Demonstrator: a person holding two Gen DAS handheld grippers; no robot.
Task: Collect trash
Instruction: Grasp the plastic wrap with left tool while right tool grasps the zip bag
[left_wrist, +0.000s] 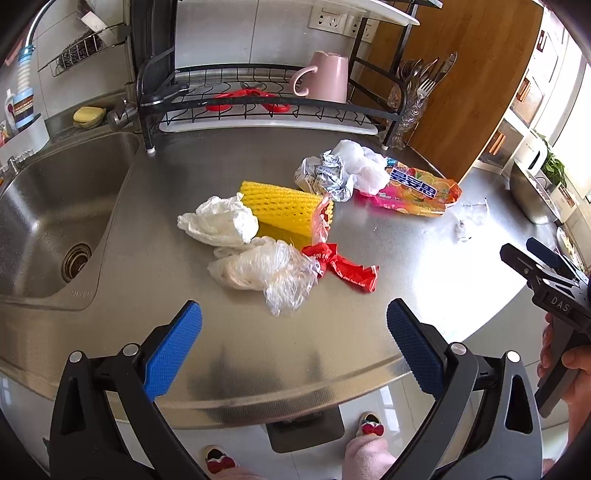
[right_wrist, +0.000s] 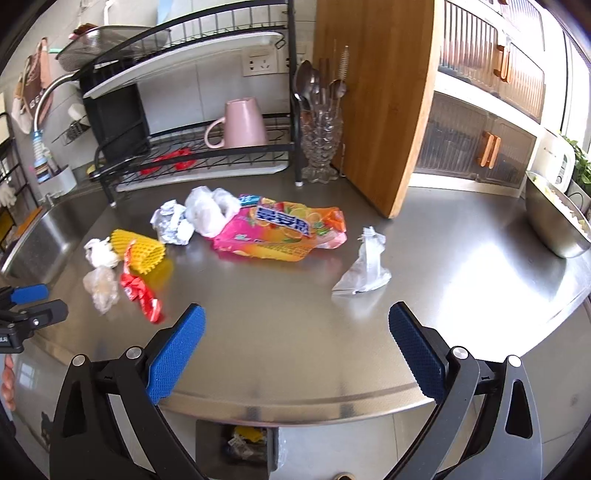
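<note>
Yellow foam net (left_wrist: 286, 206) lying flat, long axis left-right

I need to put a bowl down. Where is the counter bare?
Bare: the front strip of the counter before both tools, and between the clear wrapper and steel basin. Crowded: around the yellow foam net and orange bag.

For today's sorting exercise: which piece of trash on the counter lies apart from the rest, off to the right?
The clear plastic wrapper. It lies alone on bare steel right of the orange snack bag, while the other pieces cluster together nearer the sink.
</note>
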